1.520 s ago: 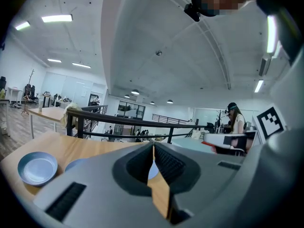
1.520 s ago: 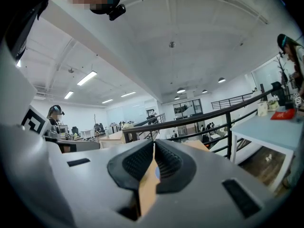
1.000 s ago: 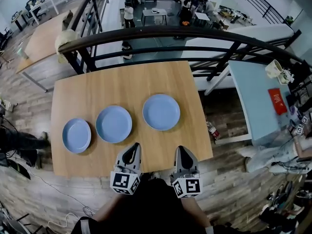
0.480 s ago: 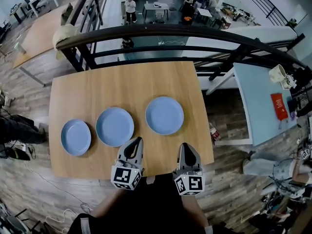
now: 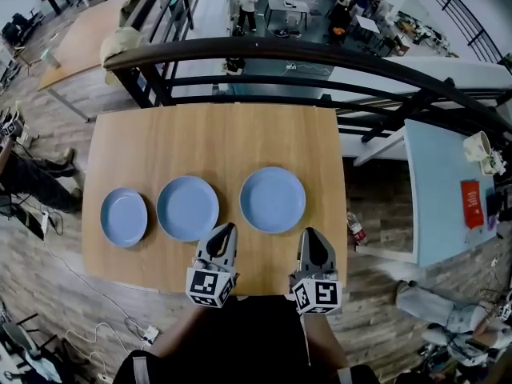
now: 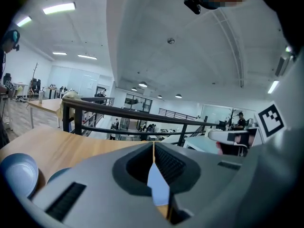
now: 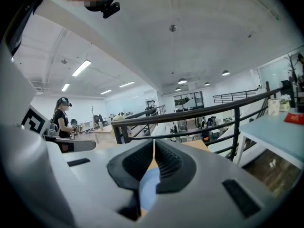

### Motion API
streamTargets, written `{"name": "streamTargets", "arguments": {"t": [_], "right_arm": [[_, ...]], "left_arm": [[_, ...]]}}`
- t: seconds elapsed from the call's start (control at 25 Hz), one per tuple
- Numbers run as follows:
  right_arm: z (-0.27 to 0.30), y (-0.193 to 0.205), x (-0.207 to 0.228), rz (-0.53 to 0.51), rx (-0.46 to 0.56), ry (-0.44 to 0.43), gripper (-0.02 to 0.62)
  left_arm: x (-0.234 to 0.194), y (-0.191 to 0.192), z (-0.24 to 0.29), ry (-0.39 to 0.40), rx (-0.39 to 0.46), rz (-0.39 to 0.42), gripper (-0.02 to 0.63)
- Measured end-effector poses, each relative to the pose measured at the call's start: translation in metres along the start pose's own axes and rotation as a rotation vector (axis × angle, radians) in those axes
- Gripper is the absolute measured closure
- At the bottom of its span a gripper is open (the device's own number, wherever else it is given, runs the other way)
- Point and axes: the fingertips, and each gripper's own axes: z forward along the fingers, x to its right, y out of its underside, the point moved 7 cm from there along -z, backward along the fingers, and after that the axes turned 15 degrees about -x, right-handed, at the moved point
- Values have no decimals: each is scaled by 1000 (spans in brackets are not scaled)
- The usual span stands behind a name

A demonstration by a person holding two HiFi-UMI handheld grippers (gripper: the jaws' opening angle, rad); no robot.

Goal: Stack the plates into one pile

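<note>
Three blue plates lie in a row on the wooden table [image 5: 208,134]: a small left plate [image 5: 124,217], a middle plate [image 5: 188,207] and a right plate [image 5: 273,199]. My left gripper [image 5: 230,227] hovers at the near table edge, just right of the middle plate, shut and empty. My right gripper [image 5: 310,232] is shut with nothing in it, near the front right rim of the right plate. In the left gripper view the jaws [image 6: 153,143] meet, with the left plate [image 6: 19,172] off to the side. The right gripper view shows closed jaws [image 7: 153,141] and blue plate [image 7: 148,186] beneath.
A black railing [image 5: 320,54] runs behind the table's far edge, with a lower floor beyond it. A pale blue table [image 5: 448,190] stands to the right. A person [image 5: 24,174] is at the left on the wooden floor.
Both grippers have moved forward over the near table edge, closer to the plates. The jaws stay shut and the plates have not moved.
</note>
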Motion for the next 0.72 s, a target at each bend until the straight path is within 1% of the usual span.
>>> {"name": "streamTargets", "arguments": {"t": [0.16,0.32,0.4,0.56,0.72], "right_arm": [[14,10,25,14,-31,-8,561],[34,14,47,-3,-73,-24,561],[43,19,56,1,-96,-30,561],[65,28,73,4,-144,-49,561],[86,39,83,-2,-190,-77,561]], "left_arm": [[8,8,21,-28,-23,-7,577],[11,11,47,-54,-35,-16,577],[9,14,58,-68,-51,-23,577],[6,22,80,-76,-87,-73,577],[3,32,95,-101,-137,-84,577]]}}
